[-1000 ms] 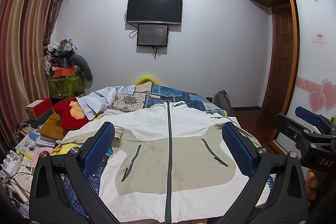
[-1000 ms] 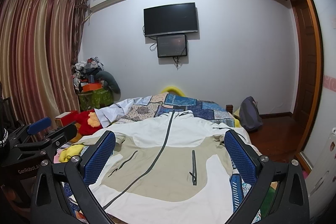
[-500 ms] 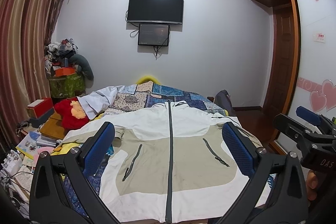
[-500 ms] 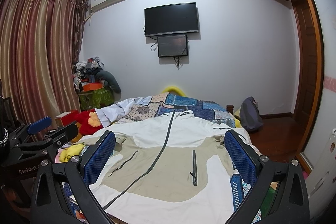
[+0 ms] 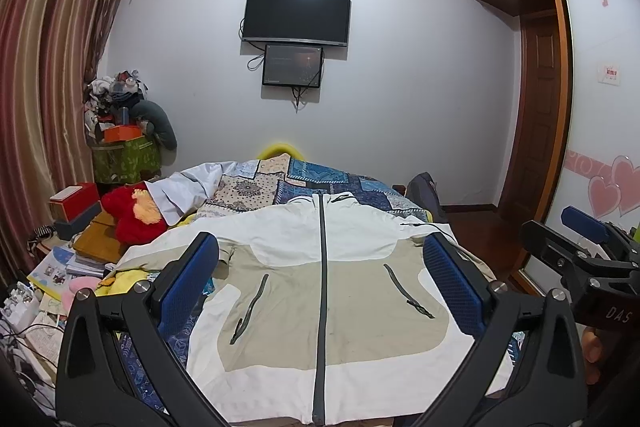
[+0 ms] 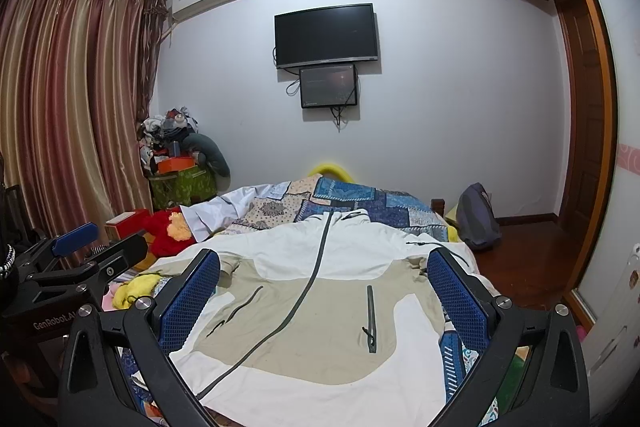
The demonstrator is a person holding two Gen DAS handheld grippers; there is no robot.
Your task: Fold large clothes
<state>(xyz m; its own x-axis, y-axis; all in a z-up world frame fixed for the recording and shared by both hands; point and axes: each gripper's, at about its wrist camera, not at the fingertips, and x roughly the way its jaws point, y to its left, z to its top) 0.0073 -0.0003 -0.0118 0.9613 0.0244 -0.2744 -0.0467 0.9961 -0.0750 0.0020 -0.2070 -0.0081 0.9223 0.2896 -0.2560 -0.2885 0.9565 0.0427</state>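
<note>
We hold the left gripper [image 5: 320, 279] above the near end of the bed [image 5: 352, 187], its blue-padded fingers [image 5: 188, 283] spread wide with nothing between them. The right gripper [image 6: 322, 287] is likewise held wide apart and empty. Both hover short of the jacket [image 5: 320, 291], touching no cloth.

The jacket lies front up on the patchwork quilt [image 5: 328, 175], zipped shut, white at the shoulders and hem with a beige middle panel, collar toward the far wall and hem toward us. Its near hem runs out of the left wrist view at the bottom edge, and our own gripper frames cover its lower corners. The sleeves are hard to follow: the one on the left side disappears behind a blue finger pad, and the other bunches at the bed's right edge [image 6: 436, 255].

At the right margin of the left wrist view, the right gripper's body [image 5: 592, 267] is partly cut off, and a sliver of a hand [image 5: 592, 343] shows beneath it. Past the bed's left side sits a red plush toy [image 5: 128, 215] amid clutter we cannot sort out. A television [image 5: 297, 15] hangs on the far wall.
</note>
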